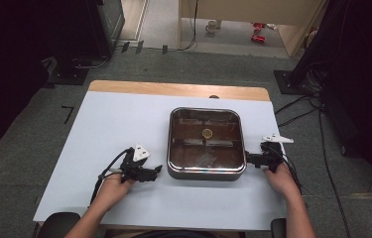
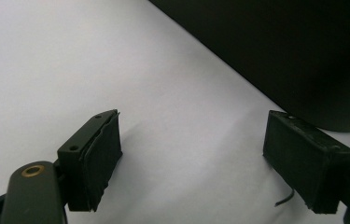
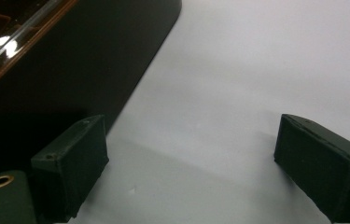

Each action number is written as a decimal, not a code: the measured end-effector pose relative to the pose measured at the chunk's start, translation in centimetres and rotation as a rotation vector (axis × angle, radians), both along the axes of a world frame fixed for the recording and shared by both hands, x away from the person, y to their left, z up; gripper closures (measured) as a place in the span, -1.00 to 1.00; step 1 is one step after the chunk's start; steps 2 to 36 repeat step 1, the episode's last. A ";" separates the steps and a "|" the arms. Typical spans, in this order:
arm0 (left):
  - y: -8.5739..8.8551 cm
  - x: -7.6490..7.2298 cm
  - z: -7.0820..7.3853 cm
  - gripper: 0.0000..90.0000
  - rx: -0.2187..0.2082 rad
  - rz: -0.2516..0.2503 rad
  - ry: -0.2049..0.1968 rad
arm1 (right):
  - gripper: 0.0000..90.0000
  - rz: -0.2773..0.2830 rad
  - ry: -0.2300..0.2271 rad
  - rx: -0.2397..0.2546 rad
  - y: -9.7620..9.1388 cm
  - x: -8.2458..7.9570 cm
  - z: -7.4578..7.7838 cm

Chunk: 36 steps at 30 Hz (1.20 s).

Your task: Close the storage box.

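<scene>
I count one square, round-cornered steel pan (image 1: 206,144) with a glass lid and a small brass-coloured knob (image 1: 207,133) at the lid's middle, and two black claws, one in each of my hands. The pan stands on the desk (image 1: 114,124), a little right of its middle and nearer my edge than the far one.

My left claw (image 1: 155,171) lies low over the desk just left of the pan's near left corner, pointing toward it without touching. In the left gripper view its jaws stand wide apart and released, with nothing between the pads (image 2: 99,154) but bare pale surface; the pan's dark wall (image 2: 294,51) rises beyond the right jaw.

My right claw (image 1: 251,159) sits at the pan's right side, close against its near right corner. In the right gripper view its jaws are also spread wide and released, gripping nothing; the left pad (image 3: 72,163) is just beside the pan's dark wall (image 3: 84,65), and I cannot tell whether it touches. The lid's shiny rim (image 3: 14,39) shows above that wall.

The desk is covered with a pale blue-white sheet, and a strip of light wood (image 1: 173,89) shows along the edge beyond the pan. Around the desk is grey carpet (image 1: 20,148), with black cables (image 1: 322,148) trailing on the floor to the right of the pan and dark stands at both sides of the room.
</scene>
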<state>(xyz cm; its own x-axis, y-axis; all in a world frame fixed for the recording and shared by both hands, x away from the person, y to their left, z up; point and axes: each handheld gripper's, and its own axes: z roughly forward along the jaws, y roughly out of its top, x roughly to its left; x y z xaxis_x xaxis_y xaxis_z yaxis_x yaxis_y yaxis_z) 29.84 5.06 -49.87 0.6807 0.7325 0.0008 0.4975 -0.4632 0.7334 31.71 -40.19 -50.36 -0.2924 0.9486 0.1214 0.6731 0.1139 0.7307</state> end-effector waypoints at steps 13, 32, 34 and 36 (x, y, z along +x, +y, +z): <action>0.0 0.0 0.0 -0.56 0.000 0.000 0.000 | -0.80 0.000 0.000 0.000 0.0 0.0 0.0; 0.0 0.0 0.0 -0.56 0.000 0.000 0.000 | -0.80 0.000 0.000 0.000 0.0 0.0 0.0; 0.0 0.0 0.0 -0.56 0.000 0.000 0.000 | -0.80 0.000 0.000 0.000 0.0 0.0 0.0; 0.0 0.0 0.0 -0.56 0.000 0.000 0.000 | -0.80 0.000 0.000 0.000 0.0 0.0 0.0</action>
